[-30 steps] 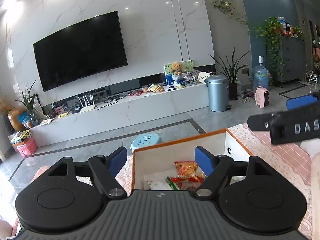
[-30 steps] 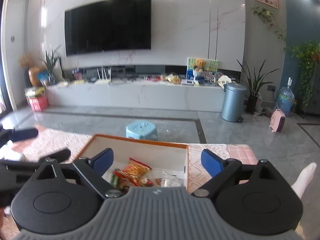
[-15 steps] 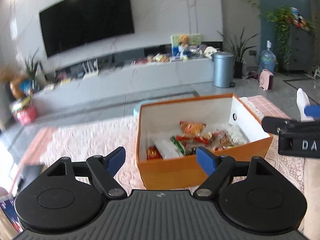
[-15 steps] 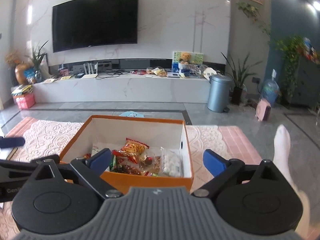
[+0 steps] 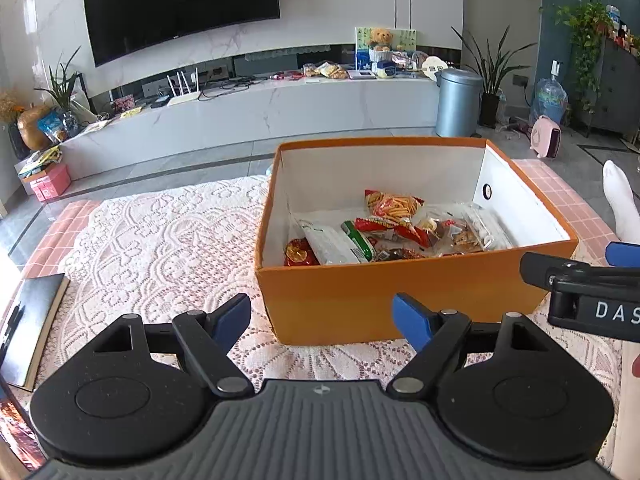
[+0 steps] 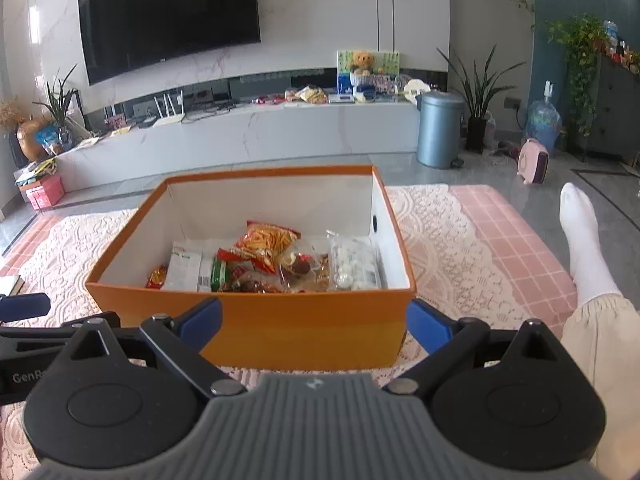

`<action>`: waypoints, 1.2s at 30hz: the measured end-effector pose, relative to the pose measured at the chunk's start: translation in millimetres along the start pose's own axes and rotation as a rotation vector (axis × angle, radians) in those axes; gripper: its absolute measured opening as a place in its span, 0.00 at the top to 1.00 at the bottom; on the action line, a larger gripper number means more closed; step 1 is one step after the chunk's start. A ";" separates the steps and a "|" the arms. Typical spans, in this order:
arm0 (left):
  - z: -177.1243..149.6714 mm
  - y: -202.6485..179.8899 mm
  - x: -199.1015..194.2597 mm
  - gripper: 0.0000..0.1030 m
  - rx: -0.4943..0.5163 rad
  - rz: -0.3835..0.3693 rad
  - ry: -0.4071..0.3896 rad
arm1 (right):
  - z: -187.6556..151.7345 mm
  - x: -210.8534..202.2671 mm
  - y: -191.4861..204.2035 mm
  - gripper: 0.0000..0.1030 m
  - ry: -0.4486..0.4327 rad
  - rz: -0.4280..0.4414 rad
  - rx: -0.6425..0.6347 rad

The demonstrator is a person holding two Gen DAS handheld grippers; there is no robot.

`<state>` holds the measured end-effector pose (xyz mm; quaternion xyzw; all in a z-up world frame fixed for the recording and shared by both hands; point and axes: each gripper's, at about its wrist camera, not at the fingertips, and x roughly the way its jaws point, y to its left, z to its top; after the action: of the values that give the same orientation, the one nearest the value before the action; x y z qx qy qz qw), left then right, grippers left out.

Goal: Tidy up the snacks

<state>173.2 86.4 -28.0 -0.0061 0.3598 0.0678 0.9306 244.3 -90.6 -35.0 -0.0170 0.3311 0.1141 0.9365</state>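
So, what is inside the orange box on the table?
The orange box holds snack packets: a bag of orange sticks, a white packet, a clear bag of white candies, and red wrappers. Packets overlap, so anything beneath them is hidden.

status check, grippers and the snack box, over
Left gripper open, empty. Right gripper open, empty, near the orange box. Snack packets lie loose inside. Nothing between the fingers and the box.

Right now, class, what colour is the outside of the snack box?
Orange, with a white inside; the box shows best in the right wrist view.
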 end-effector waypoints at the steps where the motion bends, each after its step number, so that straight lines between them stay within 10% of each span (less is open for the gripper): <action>1: -1.2 -0.2 1.0 0.09 0.000 -0.001 0.005 | -0.1 2.7 -0.4 0.07 0.010 0.001 0.000; 36: -5.0 6.2 -3.4 0.09 -0.034 0.026 0.075 | -9.6 -4.9 5.9 0.07 0.040 0.039 -0.044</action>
<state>166.6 91.8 -29.2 -0.0200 0.3930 0.0858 0.9153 233.4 -86.8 -39.2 -0.0333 0.3476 0.1391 0.9267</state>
